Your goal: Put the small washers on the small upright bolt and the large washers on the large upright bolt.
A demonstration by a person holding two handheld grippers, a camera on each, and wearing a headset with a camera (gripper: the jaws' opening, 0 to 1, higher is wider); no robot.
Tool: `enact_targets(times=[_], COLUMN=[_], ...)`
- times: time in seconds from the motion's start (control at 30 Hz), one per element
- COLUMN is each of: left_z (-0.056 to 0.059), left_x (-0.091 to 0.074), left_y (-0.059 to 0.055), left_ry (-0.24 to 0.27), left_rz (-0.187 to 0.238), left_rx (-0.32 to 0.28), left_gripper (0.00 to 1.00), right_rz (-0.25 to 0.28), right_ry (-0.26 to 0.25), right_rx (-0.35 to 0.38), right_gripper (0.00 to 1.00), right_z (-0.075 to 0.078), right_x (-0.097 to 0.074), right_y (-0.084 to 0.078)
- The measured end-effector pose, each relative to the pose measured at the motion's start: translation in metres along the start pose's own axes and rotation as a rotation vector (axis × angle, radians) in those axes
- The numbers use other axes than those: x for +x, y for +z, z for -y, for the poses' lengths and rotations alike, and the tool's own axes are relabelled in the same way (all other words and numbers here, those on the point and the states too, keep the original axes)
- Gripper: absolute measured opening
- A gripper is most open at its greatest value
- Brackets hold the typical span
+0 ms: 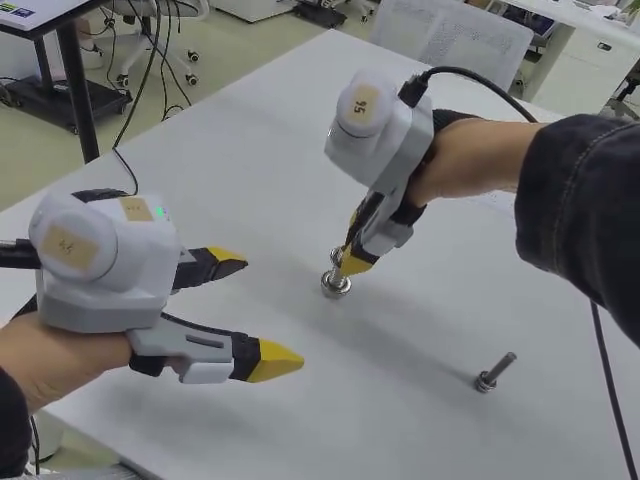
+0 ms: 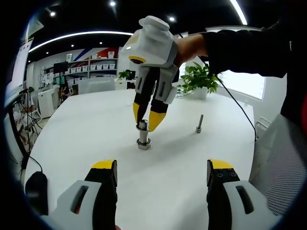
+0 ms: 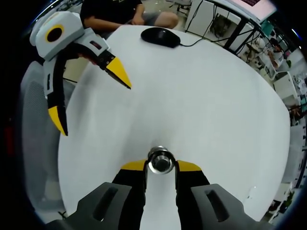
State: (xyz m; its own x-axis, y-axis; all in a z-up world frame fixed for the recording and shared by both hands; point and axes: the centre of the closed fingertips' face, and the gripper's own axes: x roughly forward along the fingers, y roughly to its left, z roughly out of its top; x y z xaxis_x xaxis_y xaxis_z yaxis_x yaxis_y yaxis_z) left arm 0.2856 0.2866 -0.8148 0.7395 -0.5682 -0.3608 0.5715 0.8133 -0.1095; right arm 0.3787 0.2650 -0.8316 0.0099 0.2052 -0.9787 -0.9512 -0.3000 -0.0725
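Steel large bolt (image 1: 336, 283) stands mid-way across the worktop (image 1: 260, 140), my right gripper (image 1: 350, 264) pinched on its top; left gripper (image 1: 267, 311) hovers near the front edge, jaws wide apart.

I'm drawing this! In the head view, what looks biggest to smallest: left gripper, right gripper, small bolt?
1. left gripper (nearer the camera, so unsure)
2. right gripper
3. small bolt

Shiny bare-metal large bolt (image 1: 336, 283) and small bolt (image 1: 496, 370), smooth matt white table (image 1: 250, 140).
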Motion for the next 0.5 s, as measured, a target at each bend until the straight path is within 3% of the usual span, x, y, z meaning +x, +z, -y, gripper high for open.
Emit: enact_targets(times=[0.5], left_z=[0.0], left_x=[0.0], left_y=[0.0], left_ry=[-0.003], left_rz=[-0.006], left_rx=[0.001], left_gripper=[0.76], right_rz=[-0.005], right_ry=[0.003], right_rx=[0.01], right_gripper=[0.23], right_z=[-0.002], right_x=[0.013], right_y=[-0.003])
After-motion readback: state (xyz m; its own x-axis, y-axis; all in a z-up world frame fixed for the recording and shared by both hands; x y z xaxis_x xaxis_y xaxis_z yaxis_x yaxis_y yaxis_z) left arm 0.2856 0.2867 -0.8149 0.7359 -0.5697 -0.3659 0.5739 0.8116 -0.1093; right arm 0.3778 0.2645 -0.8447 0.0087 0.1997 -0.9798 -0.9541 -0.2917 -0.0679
